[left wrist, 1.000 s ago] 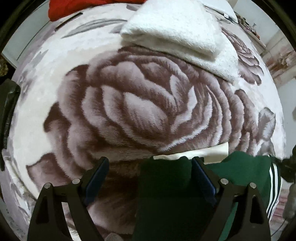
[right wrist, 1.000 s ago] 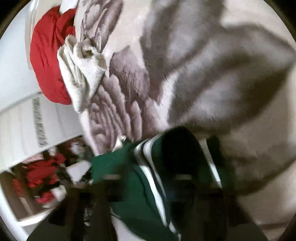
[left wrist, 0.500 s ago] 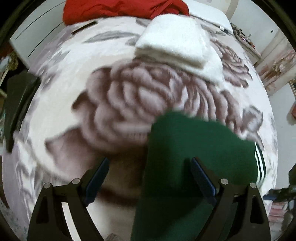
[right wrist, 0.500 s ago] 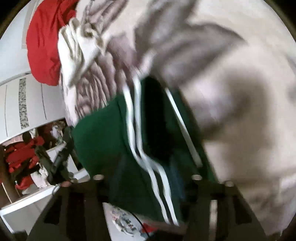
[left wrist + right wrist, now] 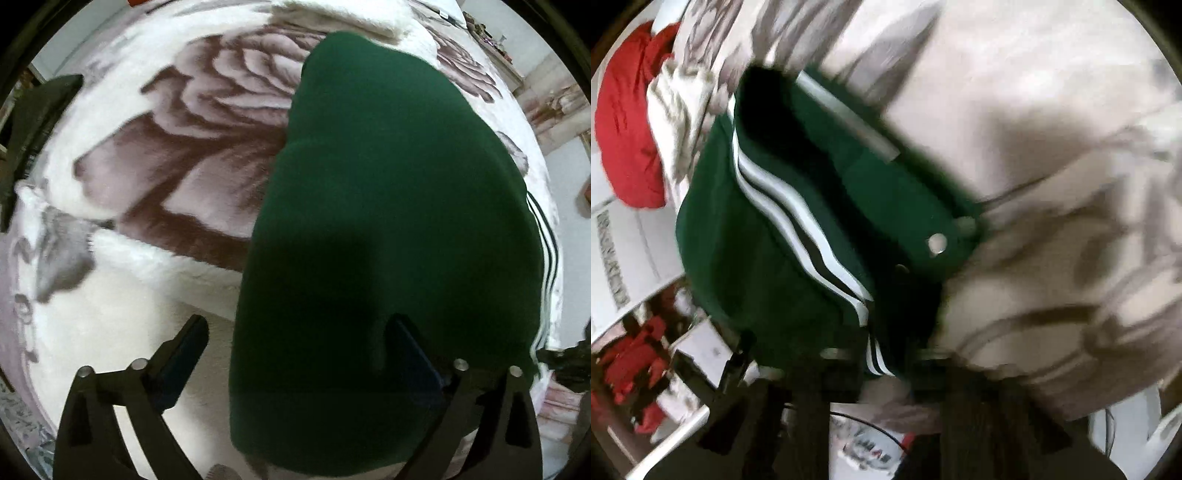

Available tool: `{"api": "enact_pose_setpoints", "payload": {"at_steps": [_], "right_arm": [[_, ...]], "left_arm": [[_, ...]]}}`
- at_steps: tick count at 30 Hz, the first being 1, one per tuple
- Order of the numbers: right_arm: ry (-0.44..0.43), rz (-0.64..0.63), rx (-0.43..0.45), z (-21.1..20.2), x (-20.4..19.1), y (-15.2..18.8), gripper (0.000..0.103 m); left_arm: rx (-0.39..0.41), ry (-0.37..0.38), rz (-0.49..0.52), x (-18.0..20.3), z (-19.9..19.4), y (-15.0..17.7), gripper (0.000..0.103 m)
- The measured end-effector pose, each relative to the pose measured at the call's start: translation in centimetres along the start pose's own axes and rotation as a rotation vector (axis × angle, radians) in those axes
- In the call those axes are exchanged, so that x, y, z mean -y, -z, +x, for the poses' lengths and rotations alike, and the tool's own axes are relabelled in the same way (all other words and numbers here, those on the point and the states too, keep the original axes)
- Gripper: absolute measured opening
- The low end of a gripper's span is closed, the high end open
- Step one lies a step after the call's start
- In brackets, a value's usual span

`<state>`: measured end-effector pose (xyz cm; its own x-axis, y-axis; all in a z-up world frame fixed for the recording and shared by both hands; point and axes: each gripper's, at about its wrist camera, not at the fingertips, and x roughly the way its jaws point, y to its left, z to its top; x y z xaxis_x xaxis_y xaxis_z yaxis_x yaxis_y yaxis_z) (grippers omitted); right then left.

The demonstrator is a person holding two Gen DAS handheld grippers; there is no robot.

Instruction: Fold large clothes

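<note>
A rose-patterned blanket carries the green garment; left gripper opening wide astride it, right gripper clamped on its hem.

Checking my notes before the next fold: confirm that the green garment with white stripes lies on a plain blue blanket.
Not plain blue. The left wrist view shows the green garment on a white plush blanket printed with large brownish roses; the white stripes are right.

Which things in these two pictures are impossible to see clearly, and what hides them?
- Right claw, right wrist view: tips blurred and dark; its hold on the green garment is unreadable.
- Folded white towel, left wrist view: cut off by the top edge.
- Blanket under the garment: covered.
</note>
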<state>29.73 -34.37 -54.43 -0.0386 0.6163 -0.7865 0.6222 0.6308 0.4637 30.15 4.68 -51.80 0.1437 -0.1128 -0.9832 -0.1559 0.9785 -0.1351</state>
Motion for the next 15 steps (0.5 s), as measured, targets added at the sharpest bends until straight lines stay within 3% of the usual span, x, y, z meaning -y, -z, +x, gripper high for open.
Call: {"api": "enact_pose_setpoints", "payload": {"at_steps": [3,8,12,13,14,15], "right_arm": [[0.028,-0.014,-0.047,1.2,1.4,-0.7,0.002],[0.092,-0.103,-0.061,2.9,0.5,-1.2,0.003],[0.107,-0.227,-0.104,1.8,-0.8,-1.1,0.012],[0.1,-0.249,-0.094,1.1,-1.0,-1.1,0.027],[0.082,-0.272,-0.07,0.3,-1.3,-1.5,0.056],[0.053,-0.299,-0.038,-0.6,-1.5,-2.0,0.073]], "left_arm": [[-0.004,0.084,-0.001,-0.2,1.2,-0.4,0.103],[-0.051,0.27,-0.081,-1.4,3.0,-1.7,0.103],[-0.026,0.258,-0.07,-1.8,1.1,-2.6,0.103],[-0.004,0.239,-0.064,-2.1,0.3,-2.8,0.103],[0.02,0.229,-0.058,-2.3,-0.4,-3.1,0.103],[0.039,0.23,-0.059,-2.6,-1.0,-3.4,0.103]]}}
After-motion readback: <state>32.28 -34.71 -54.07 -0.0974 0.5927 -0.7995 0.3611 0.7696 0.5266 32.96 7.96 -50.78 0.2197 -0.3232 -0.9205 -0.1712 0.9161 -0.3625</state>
